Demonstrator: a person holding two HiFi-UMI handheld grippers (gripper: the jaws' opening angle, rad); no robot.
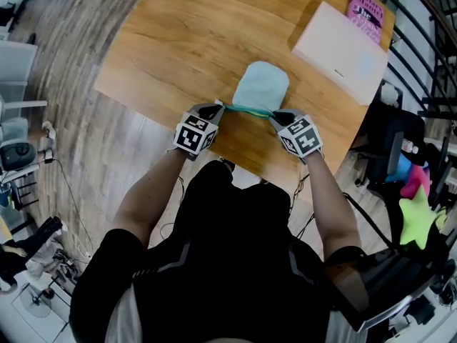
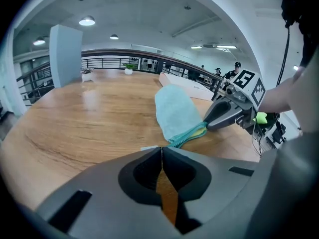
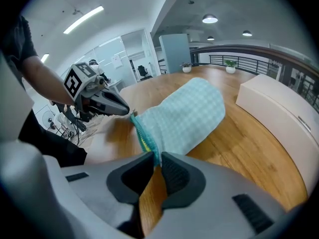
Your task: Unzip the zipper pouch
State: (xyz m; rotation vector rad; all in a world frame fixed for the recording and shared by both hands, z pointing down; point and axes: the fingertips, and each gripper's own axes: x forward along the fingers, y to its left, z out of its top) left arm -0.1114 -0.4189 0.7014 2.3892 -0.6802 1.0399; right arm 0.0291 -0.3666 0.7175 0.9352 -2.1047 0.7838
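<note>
Unzipping progress: the zipper (image 1: 246, 108) appears partly open, since a strip of yellow lining (image 2: 200, 130) shows between the teal tapes near the right tongs (image 1: 276, 117). Toward the left tongs (image 1: 218, 107) the teeth seem to be together.
Work remaining: by this reading, part of the track is yet to be parted before the mouth is fully open. Where the slider sits cannot be told.
Pouch location: the zipper pouch (image 1: 260, 84), in a pale teal check, rests on the wooden surface (image 1: 186, 41) near its front edge. Its zipper side faces the person and is stretched between the two tongs.
Left tongs: clenched on the left end of the zipper, with a small pale tab showing at the tips.
Right tongs: grasping the right corner of the pouch, with fabric pinched between the pads.
Writing: the pink printed item (image 1: 368, 9) at the far corner bears dark lettering too small to read. The white box (image 1: 339, 52) beside it shows no legible label. The marker cubes (image 1: 194, 136) carry only black-and-white square patterns. No brand is visible on the pouch.
</note>
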